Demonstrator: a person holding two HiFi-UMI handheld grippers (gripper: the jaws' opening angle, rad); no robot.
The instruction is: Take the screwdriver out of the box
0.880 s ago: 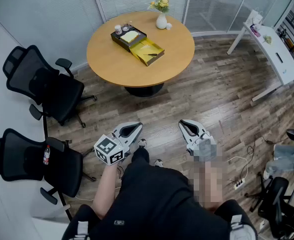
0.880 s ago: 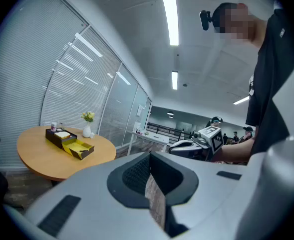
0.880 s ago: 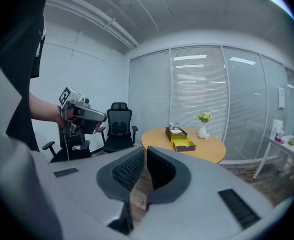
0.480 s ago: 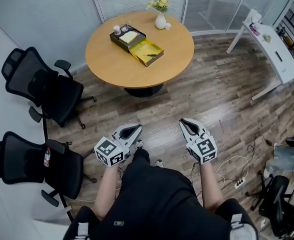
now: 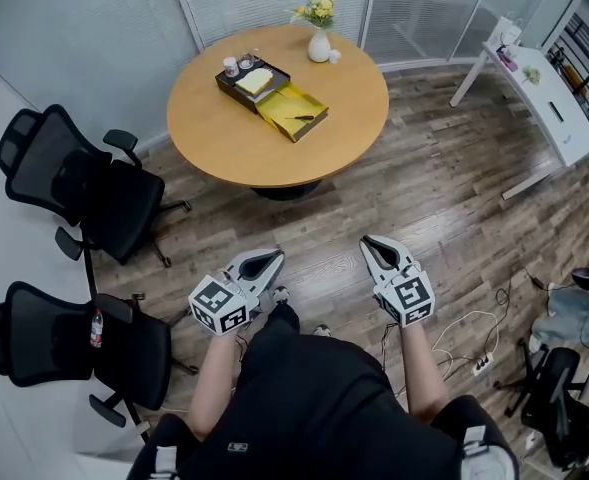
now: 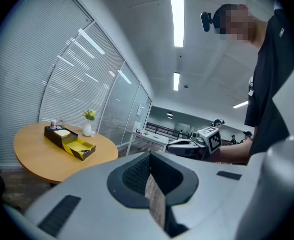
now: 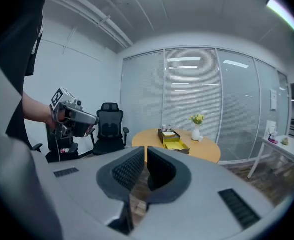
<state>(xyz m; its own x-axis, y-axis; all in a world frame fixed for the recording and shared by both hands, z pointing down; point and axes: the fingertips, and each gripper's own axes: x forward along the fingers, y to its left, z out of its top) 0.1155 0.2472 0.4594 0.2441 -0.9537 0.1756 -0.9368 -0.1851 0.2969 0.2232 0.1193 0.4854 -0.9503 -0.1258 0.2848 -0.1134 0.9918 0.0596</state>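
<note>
Person is standing well short of the far table (image 5: 274, 153), carrying left gripper (image 5: 274, 254) and right gripper (image 5: 371, 245) closed, empty, probably since the box (image 5: 271, 93) is lying beyond reach.

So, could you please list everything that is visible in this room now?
round table: one, light wood, far centre
box: one, dark, open yellow tray, on the table
screwdriver: one, dark, in the yellow tray; very small in view
vase: one, white, yellow flowers, table's far edge
office chairs: two, black, left side
desk: one, white, far right
cables: several, white, floor at right
left gripper: one, grey-white, shut, empty
right gripper: one, grey-white, shut, empty
</note>
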